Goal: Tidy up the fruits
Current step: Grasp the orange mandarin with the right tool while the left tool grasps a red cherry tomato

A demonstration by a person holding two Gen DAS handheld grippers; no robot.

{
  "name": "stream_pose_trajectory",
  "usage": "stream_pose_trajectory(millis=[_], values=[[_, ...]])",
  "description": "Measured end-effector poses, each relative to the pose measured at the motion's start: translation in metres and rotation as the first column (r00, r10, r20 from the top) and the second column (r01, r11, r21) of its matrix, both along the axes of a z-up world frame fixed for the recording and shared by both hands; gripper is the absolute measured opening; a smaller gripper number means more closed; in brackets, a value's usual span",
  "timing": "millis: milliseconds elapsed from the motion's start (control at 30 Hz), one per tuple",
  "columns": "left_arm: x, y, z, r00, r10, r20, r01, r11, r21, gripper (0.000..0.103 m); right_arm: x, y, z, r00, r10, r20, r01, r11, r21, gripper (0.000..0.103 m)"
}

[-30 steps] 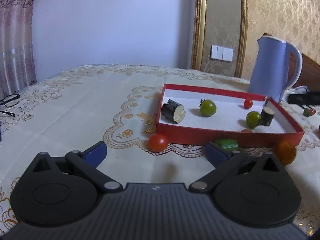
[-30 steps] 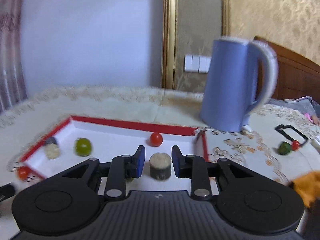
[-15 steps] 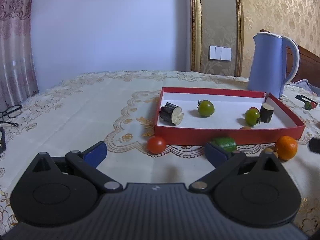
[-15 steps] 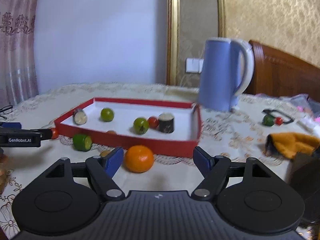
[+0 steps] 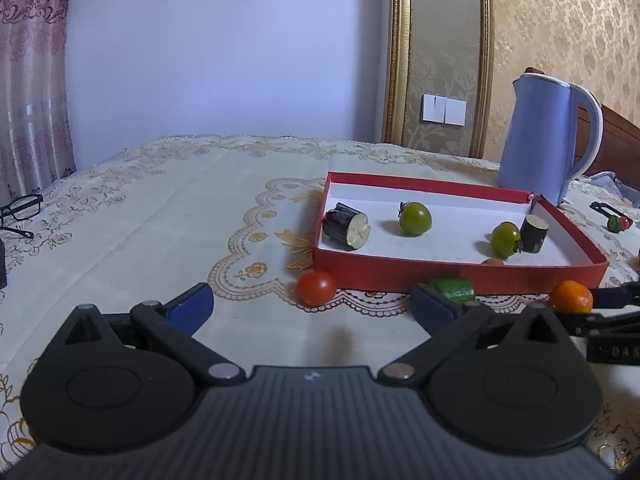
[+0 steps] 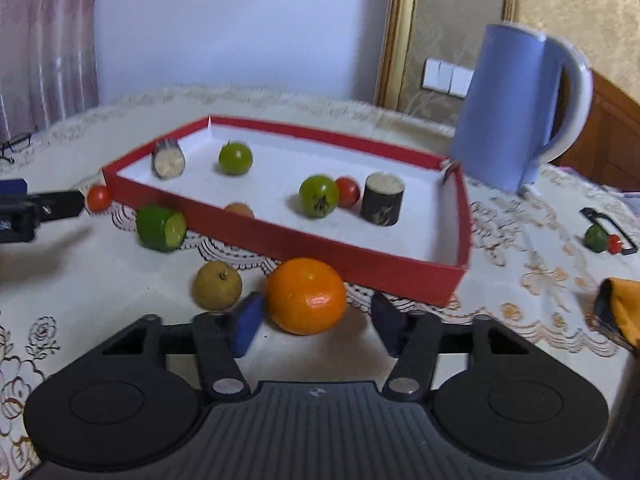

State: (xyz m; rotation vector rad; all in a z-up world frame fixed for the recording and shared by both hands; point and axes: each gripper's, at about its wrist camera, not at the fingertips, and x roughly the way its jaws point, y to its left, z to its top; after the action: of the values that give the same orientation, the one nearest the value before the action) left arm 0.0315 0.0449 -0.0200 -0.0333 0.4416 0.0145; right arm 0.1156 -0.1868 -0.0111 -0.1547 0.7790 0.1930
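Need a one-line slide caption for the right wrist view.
Open right gripper brackets an orange on the tablecloth, just outside the red tray of fruit.

From the left wrist view we see only the top of an orange-brown fruit (image 5: 493, 261) over the red tray's near wall (image 5: 460, 276), and the green cucumber piece (image 5: 454, 289) is half hidden behind 1 blue fingertip (image 5: 434, 308). The right gripper (image 5: 612, 312) is cut off by the right edge. In the right wrist view, the orange cloth (image 6: 624, 312) is cut off at the right.

A home — embroidered tablecloth (image 5: 168, 208), curtain (image 5: 32, 72), electric kettle (image 5: 540, 136).
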Motion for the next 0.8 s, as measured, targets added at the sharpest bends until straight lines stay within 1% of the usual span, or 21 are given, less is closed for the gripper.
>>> stream_pose_trajectory(millis=[33, 67, 167, 267, 400, 467, 500, 533, 567, 633, 767, 800], values=[[0.000, 0.000, 0.000, 1.000, 0.001, -0.001, -0.001, 1.000, -0.001, 0.103, 0.003, -0.001, 0.000, 1.000, 0.005, -0.005, -0.005, 1.000, 0.018, 0.045], [0.001, 0.000, 0.000, 1.000, 0.000, -0.005, 0.000, 1.000, -0.002, 0.103, 0.004, -0.003, 0.000, 1.000, 0.011, -0.016, -0.011, 0.999, 0.045, 0.043], [0.002, 0.000, 0.000, 1.000, -0.006, -0.018, 0.007, 1.000, 0.004, 0.103, -0.002, -0.003, 0.002, 1.000, -0.010, 0.010, 0.010, 1.000, 0.028, 0.042], [0.007, 0.003, 0.001, 0.998, -0.049, -0.044, 0.049, 0.999, -0.004, 0.103, -0.019, -0.010, 0.012, 0.998, -0.037, 0.060, 0.034, 0.998, 0.059, 0.042], [0.018, 0.009, 0.004, 0.996, -0.052, -0.067, 0.054, 0.998, 0.016, 0.103, -0.048, -0.021, 0.024, 0.991, -0.063, 0.116, 0.049, 0.991, 0.122, 0.042], [0.024, 0.010, 0.003, 0.995, -0.049, -0.085, 0.053, 0.998, 0.039, 0.097, -0.058, -0.024, 0.027, 0.990, -0.067, 0.123, 0.046, 0.985, 0.169, 0.042], [0.027, 0.009, 0.003, 0.994, -0.050, -0.093, 0.055, 0.997, 0.054, 0.092, -0.062, -0.025, 0.027, 0.990, -0.069, 0.126, 0.044, 0.980, 0.194, 0.042], [0.030, 0.008, 0.002, 0.993, -0.055, -0.104, 0.062, 0.996, 0.066, 0.089, -0.064, -0.026, 0.026, 0.989, -0.071, 0.128, 0.043, 0.977, 0.210, 0.042], [0.033, 0.006, 0.001, 0.992, -0.061, -0.114, 0.070, 0.995, 0.077, 0.089, -0.066, -0.026, 0.026, 0.989, -0.072, 0.129, 0.042, 0.974, 0.223, 0.042], [0.039, 0.002, -0.001, 0.990, -0.061, -0.123, 0.075, 0.992, 0.106, 0.084, -0.067, -0.026, 0.025, 0.989, -0.070, 0.132, 0.038, 0.972, 0.230, 0.042], [0.051, -0.005, -0.004, 0.992, -0.035, -0.123, 0.053, 0.988, 0.145, 0.082, -0.069, -0.024, 0.022, 0.990, -0.058, 0.130, 0.026, 0.971, 0.236, 0.042], [0.055, -0.007, -0.006, 0.990, -0.029, -0.137, 0.050, 0.987, 0.150, 0.075, -0.069, -0.023, 0.021, 0.990, -0.055, 0.127, 0.023, 0.972, 0.235, 0.042]])
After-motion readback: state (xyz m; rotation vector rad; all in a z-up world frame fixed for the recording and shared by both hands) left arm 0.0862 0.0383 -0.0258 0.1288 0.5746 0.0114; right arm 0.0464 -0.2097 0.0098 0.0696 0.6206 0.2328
